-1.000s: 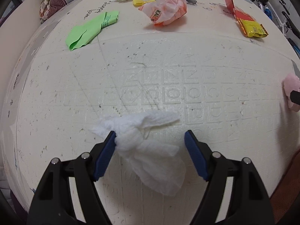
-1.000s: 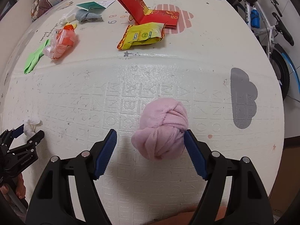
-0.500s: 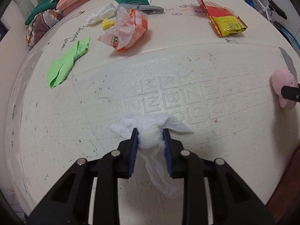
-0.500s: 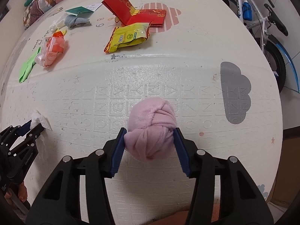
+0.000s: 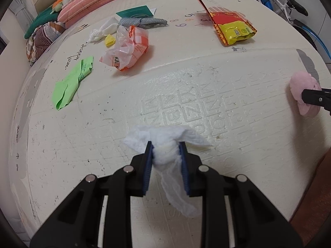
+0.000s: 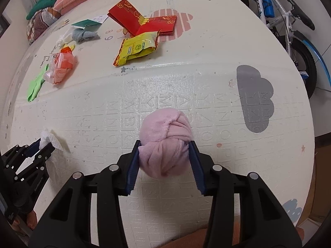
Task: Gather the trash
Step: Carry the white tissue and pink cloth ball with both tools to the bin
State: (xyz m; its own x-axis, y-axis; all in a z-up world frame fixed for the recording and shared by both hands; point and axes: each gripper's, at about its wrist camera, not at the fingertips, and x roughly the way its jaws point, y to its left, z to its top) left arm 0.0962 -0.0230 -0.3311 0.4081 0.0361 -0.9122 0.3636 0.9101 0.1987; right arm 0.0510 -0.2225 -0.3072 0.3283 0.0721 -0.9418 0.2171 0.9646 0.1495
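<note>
"happy farm." on the mat (image 5: 62, 144)

Setting: a home living space. Evidence: cream foam play mat embossed with letters and printed clouds (image 6: 206, 78); pink striped cushions and folded bedding (image 5: 93, 6) at its far edge; white-framed bicycle (image 6: 289, 26) parked alongside.

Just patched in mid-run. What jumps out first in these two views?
Both grippers are loaded: the left gripper pinches a white tissue near the mat's front edge, and the right gripper, its jaws closing, squeezes a knotted pink cloth ball. Farther back, bright litter remains: yellow snack packet, red envelopes.
</note>
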